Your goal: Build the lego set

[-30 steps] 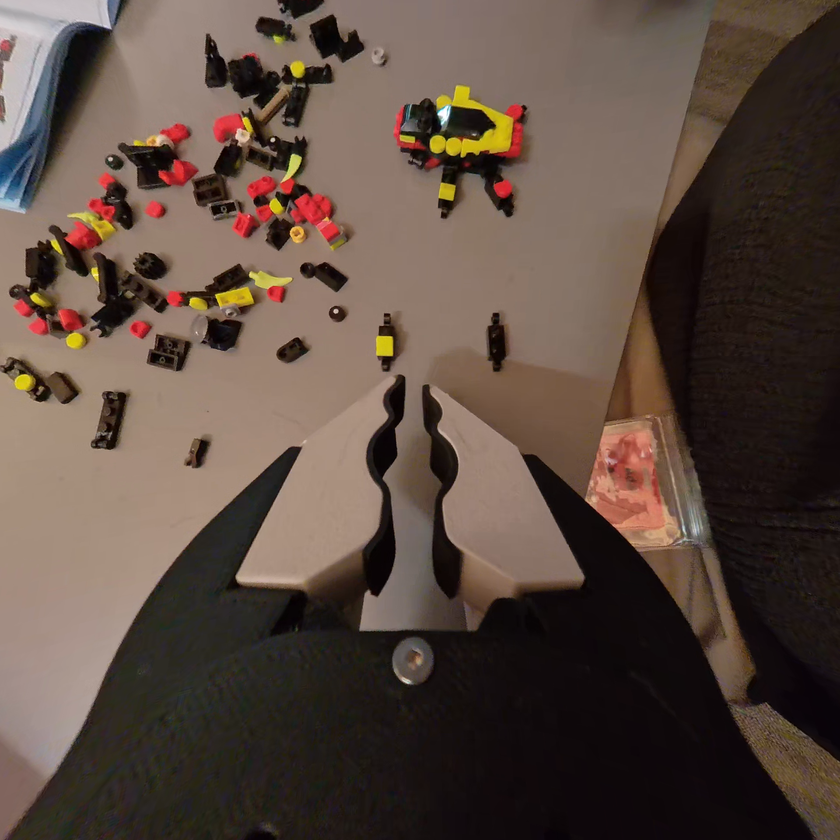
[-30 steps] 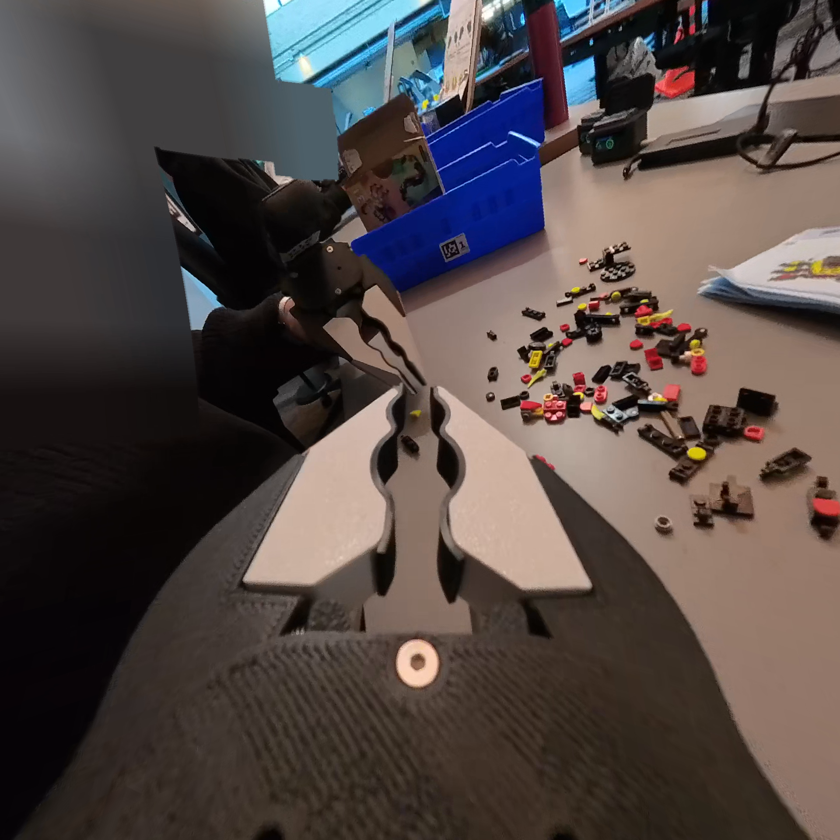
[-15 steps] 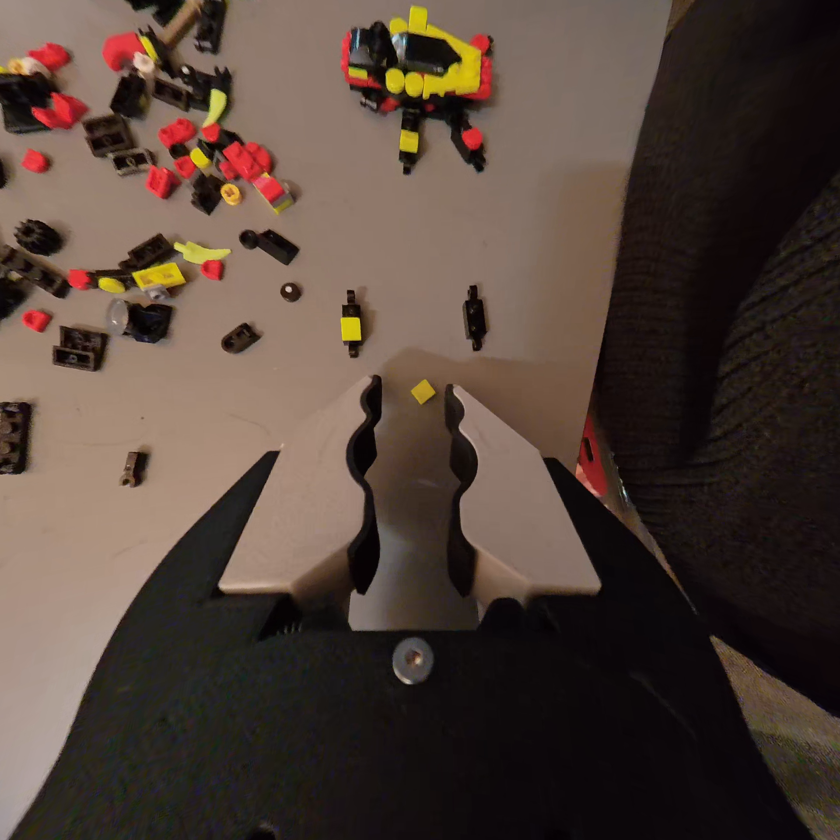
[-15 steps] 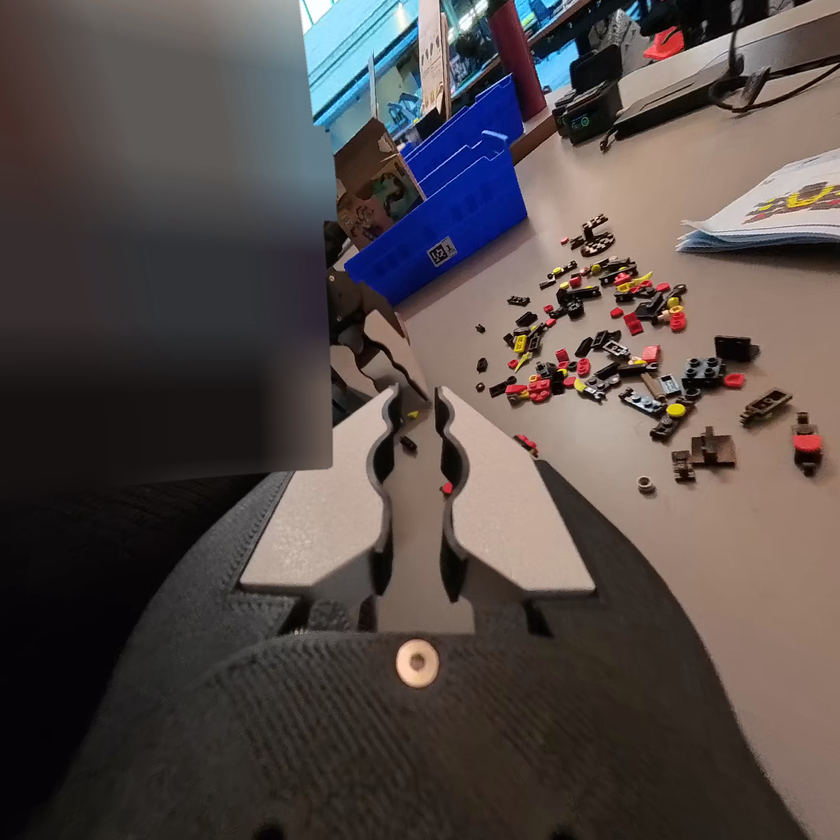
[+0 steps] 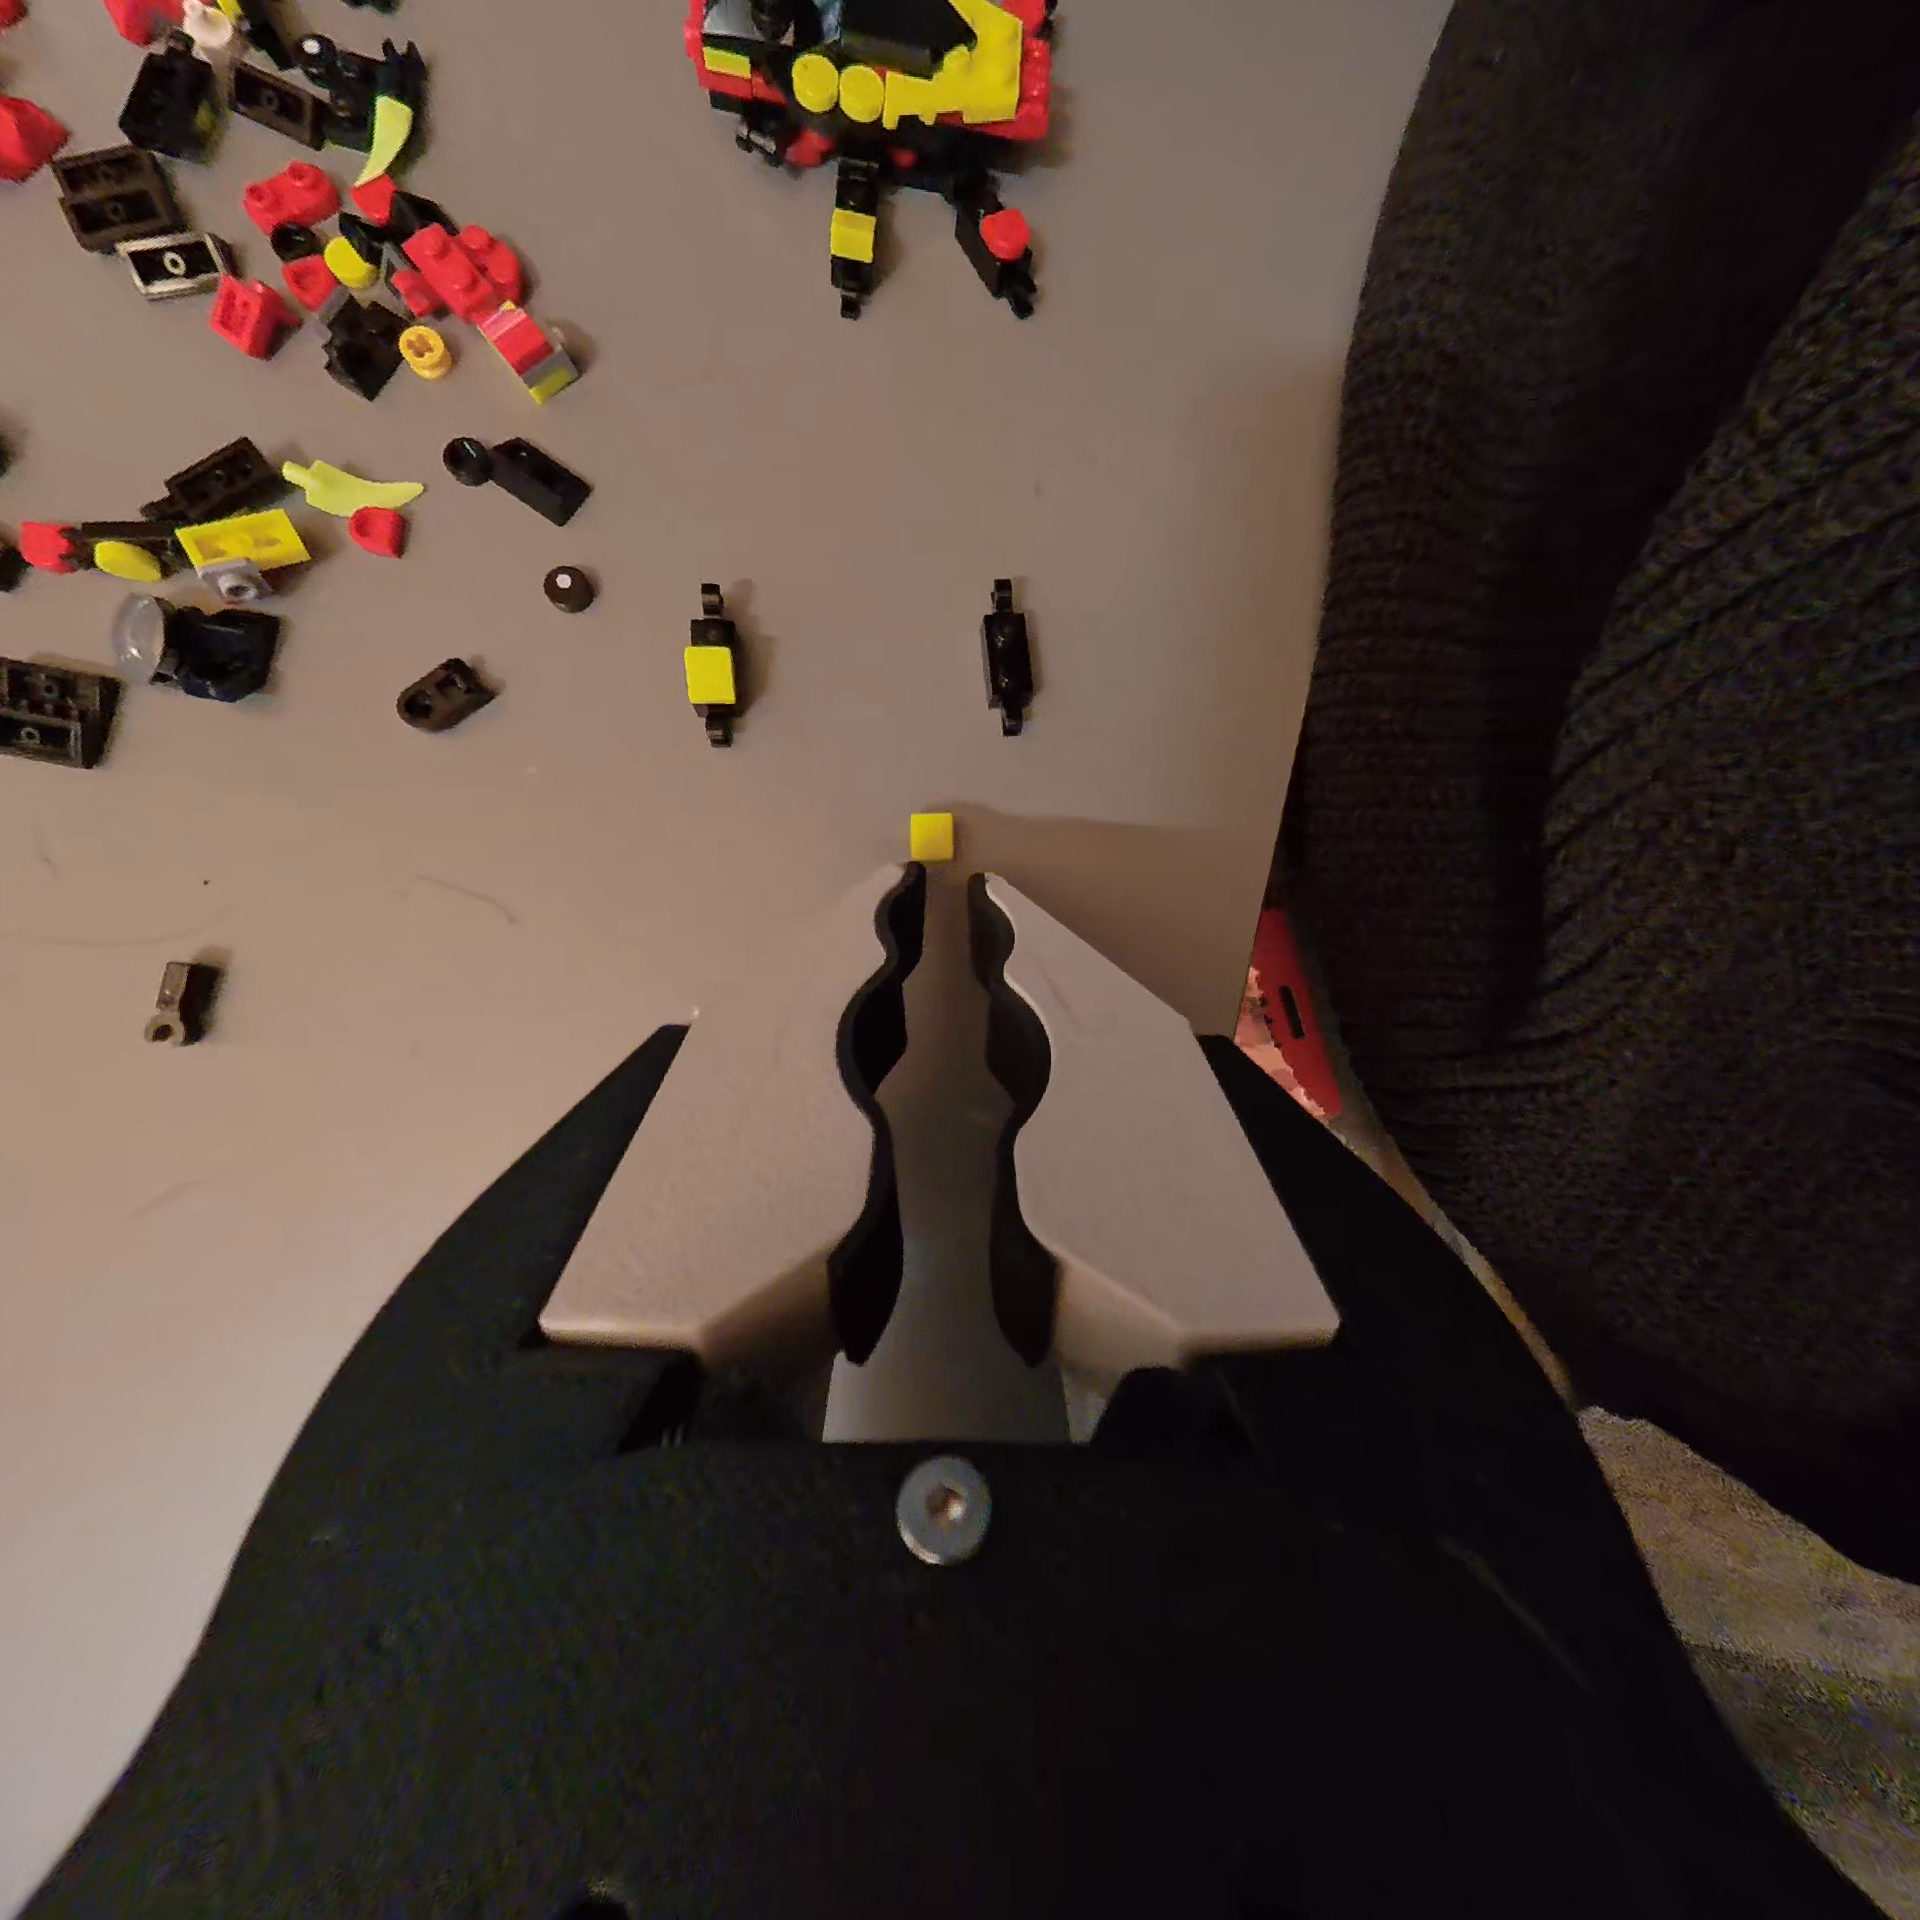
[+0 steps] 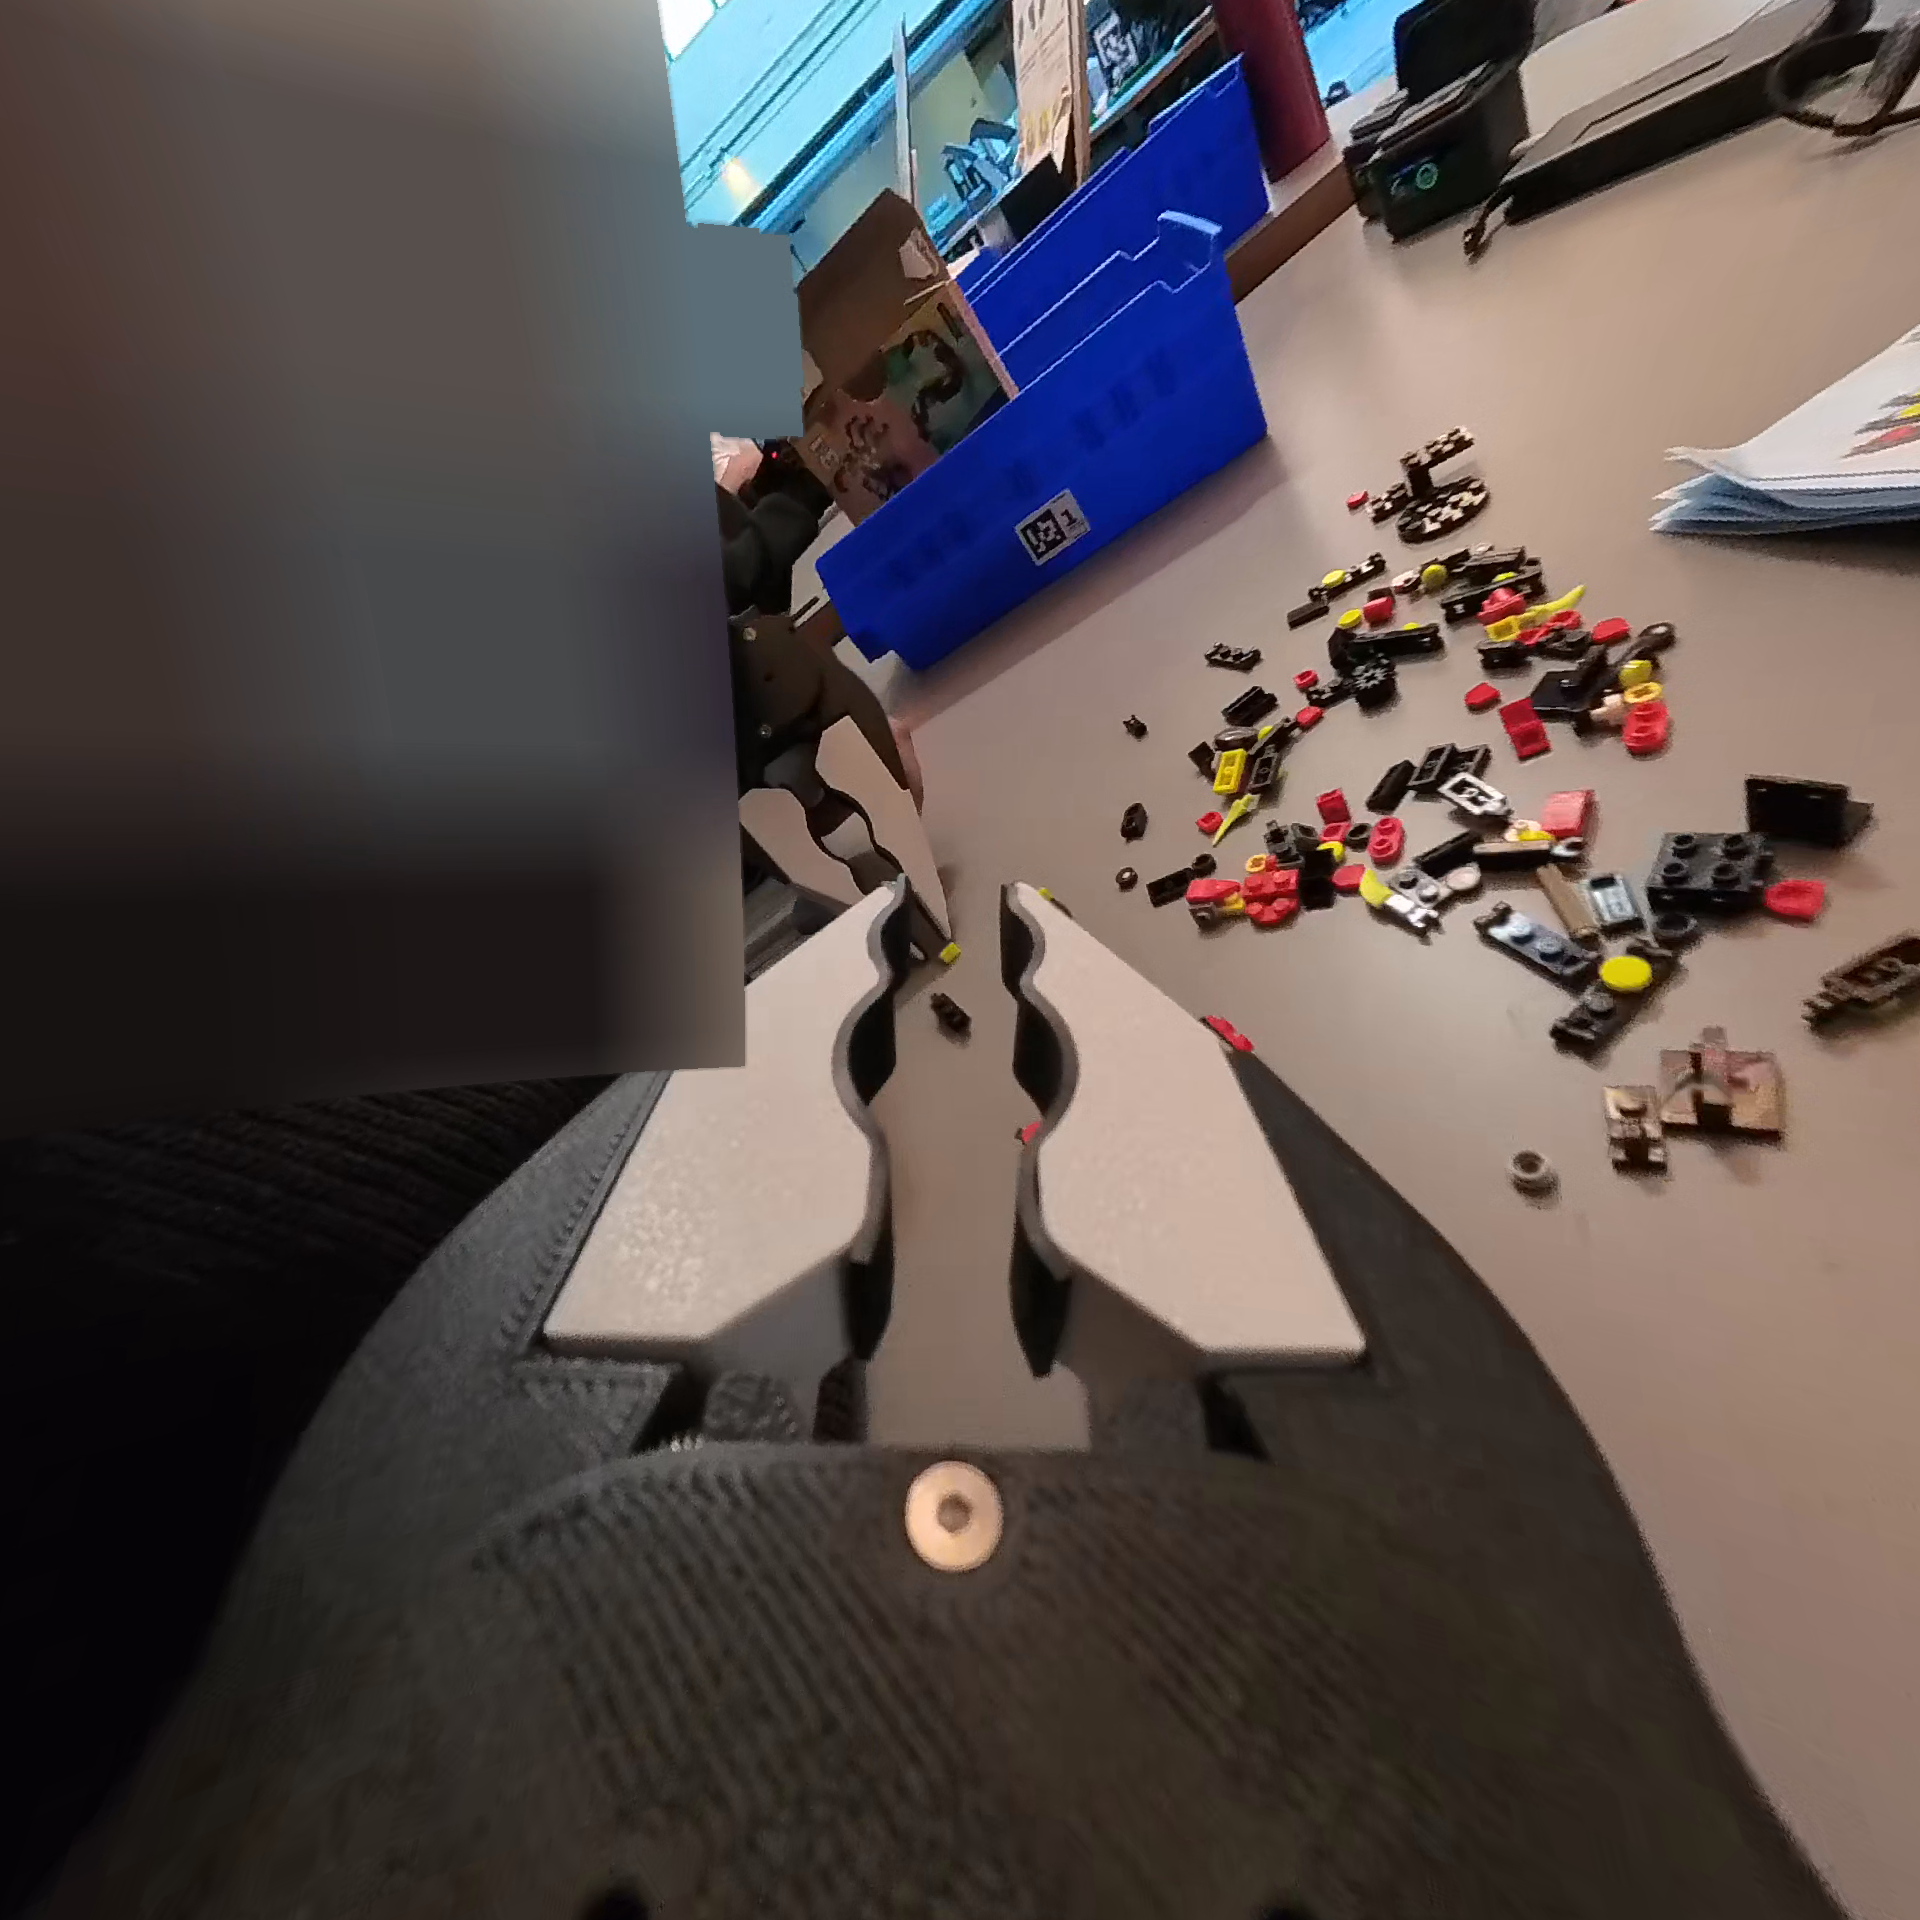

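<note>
Low, left gripper (image 5: 945,883) behind yellow tile (image 5: 931,835).

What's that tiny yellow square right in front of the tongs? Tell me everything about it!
The tiny yellow square plastic tile is a flat, smooth-topped lego piece, bright yellow, with no studs showing. It lies flat on the grey table near its edge, just past the tips of the left tongs, which are slightly parted. It seems to sit loose, not gripped. A bare black clip piece lies beyond it.
</note>
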Motion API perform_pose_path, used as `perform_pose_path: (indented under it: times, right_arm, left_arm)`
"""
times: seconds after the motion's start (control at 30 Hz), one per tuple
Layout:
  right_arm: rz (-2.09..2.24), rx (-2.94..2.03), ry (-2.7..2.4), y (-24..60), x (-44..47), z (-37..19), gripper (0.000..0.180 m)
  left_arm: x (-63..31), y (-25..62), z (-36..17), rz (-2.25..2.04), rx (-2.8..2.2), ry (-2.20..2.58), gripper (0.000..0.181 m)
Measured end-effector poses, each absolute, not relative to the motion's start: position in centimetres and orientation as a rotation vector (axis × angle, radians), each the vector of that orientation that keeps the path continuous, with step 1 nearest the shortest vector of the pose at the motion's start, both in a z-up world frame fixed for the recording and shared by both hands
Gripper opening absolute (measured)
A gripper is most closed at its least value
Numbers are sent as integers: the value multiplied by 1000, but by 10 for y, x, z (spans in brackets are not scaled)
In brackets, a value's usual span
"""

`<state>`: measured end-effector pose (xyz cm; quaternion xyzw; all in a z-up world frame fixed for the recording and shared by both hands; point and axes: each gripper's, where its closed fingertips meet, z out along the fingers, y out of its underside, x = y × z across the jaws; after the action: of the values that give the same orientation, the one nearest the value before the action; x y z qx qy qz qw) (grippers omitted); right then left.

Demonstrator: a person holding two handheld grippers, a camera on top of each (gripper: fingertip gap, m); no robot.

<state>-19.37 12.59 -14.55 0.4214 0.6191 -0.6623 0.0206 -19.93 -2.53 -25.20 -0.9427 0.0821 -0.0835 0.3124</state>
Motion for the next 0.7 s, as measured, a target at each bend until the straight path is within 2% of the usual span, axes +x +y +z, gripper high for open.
perform_pose_path:
  times: [0.03, 0.23, 0.3, 0.47, 0.7]
  right_arm:
    - [-2050, 1298, 1919, 124, -194, -145, 15]
    - [-2040, 1269, 1928, 119, -199, -145, 15]
    - [-2030, 1269, 1930, 118, -199, -147, 15]
    - [-2021, 1272, 1940, 117, -200, -148, 15]
    - [-2009, 1287, 1944, 118, -200, -150, 14]
  left_arm:
    - [-199, -26, -252, -216, -2484, 208, 6]
    - [-195, -19, -250, -268, -2453, 34, 26]
    - [-196, -18, -250, -280, -2453, 6, 25]
    - [-203, -18, -252, -237, -2457, -31, 10]
    - [-202, -15, -252, -254, -2450, -63, 7]
